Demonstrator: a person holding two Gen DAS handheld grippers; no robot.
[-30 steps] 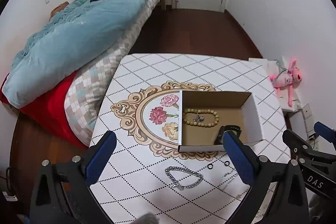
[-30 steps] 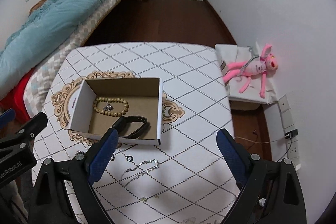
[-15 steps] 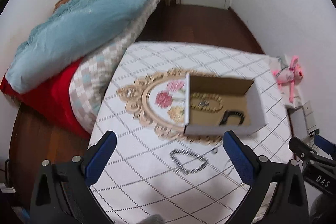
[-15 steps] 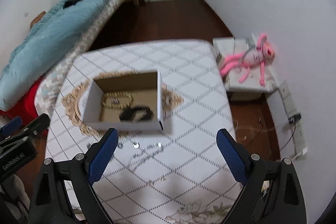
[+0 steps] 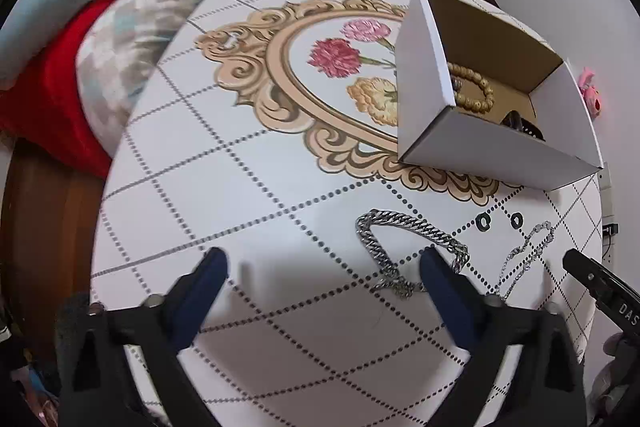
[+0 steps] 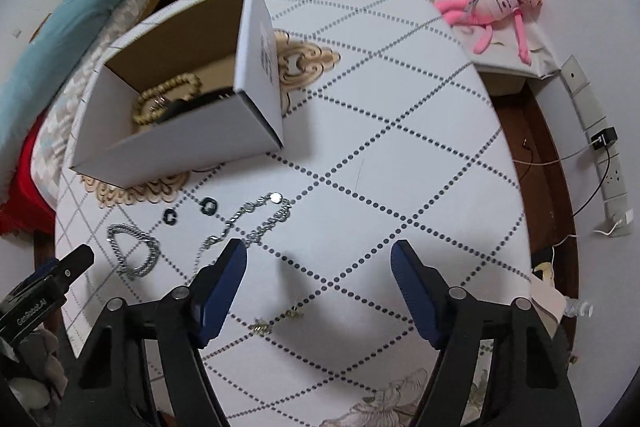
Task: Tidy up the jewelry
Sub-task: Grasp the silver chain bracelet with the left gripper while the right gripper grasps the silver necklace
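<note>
Jewelry lot, on a white counter (image 5: 248,163) printed with a dotted diamond grid and a gold-scrolled floral medallion.

Left gripper (image 5: 322,265): blue-padded fingers (image 5: 200,291) wide apart and closing, nothing between them but bare counter. The right-hand finger's tip lies over the near end of a heavy silver curb-link chain bracelet (image 5: 404,227); whether it touches the chain cannot be told.

Silver curb-link bracelet: loose loop on the counter, in front of the box; in the right wrist view it lies at far left (image 6: 132,251).

White cardboard box with brown inside (image 5: 476,147): open-topped, standing partly on the medallion. It holds a tan wooden bead bracelet (image 5: 472,93) and a black band (image 5: 524,125), seen only in part over the near wall.

Two small black rings (image 6: 190,211): side by side between the box and the chains.

Thin silver chain with small round discs (image 6: 256,217): strung out just right of the black rings, its near end running to the tip of the right gripper's left finger.

Right gripper (image 6: 318,255): blue-padded fingers (image 6: 222,287) apart and closing, holding nothing. Two small gold earrings (image 6: 276,321) lie on the counter between the fingers, clear of both pads.

Pink plush toy (image 6: 496,7): on a white side stand beyond the counter's right edge.
</note>
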